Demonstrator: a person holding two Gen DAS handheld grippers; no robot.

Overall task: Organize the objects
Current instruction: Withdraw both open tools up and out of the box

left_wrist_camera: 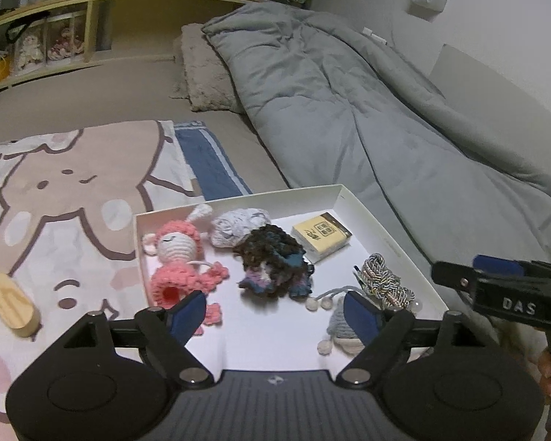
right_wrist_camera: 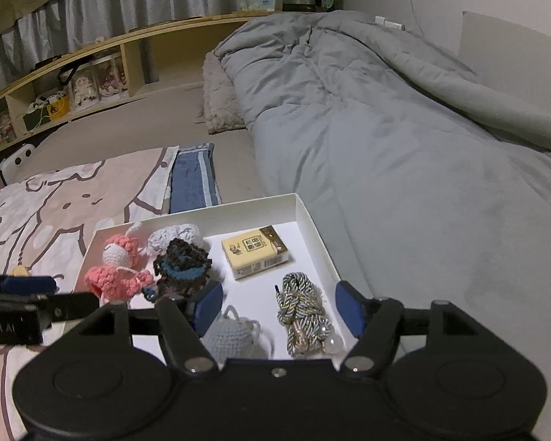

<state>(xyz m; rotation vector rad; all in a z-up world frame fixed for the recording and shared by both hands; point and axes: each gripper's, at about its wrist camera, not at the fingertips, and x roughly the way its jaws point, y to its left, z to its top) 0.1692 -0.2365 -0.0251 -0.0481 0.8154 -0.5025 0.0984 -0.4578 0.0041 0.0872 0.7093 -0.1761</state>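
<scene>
A shallow white box (left_wrist_camera: 371, 217) lies on the bed. It holds a pink crochet doll (left_wrist_camera: 180, 257), a pale grey crochet piece (left_wrist_camera: 235, 226), a dark crochet piece (left_wrist_camera: 275, 264), a small yellow carton (left_wrist_camera: 321, 237), a braided cord (left_wrist_camera: 384, 284) and a grey crochet toy with pom-poms (left_wrist_camera: 339, 327). My left gripper (left_wrist_camera: 275, 308) hovers open over the box's near side, nothing between its blue pads. My right gripper (right_wrist_camera: 279, 301) also stands open above the box (right_wrist_camera: 312, 220), over the cord (right_wrist_camera: 305, 316) and grey toy (right_wrist_camera: 231, 334), gripping neither.
A light wooden block (left_wrist_camera: 13, 305) lies on the cartoon-print blanket (left_wrist_camera: 73, 191) left of the box. A bulky grey duvet (left_wrist_camera: 367, 110) fills the right side, with a fuzzy pillow (left_wrist_camera: 205, 70) behind. A wooden shelf (left_wrist_camera: 92, 11) with dolls runs along the back.
</scene>
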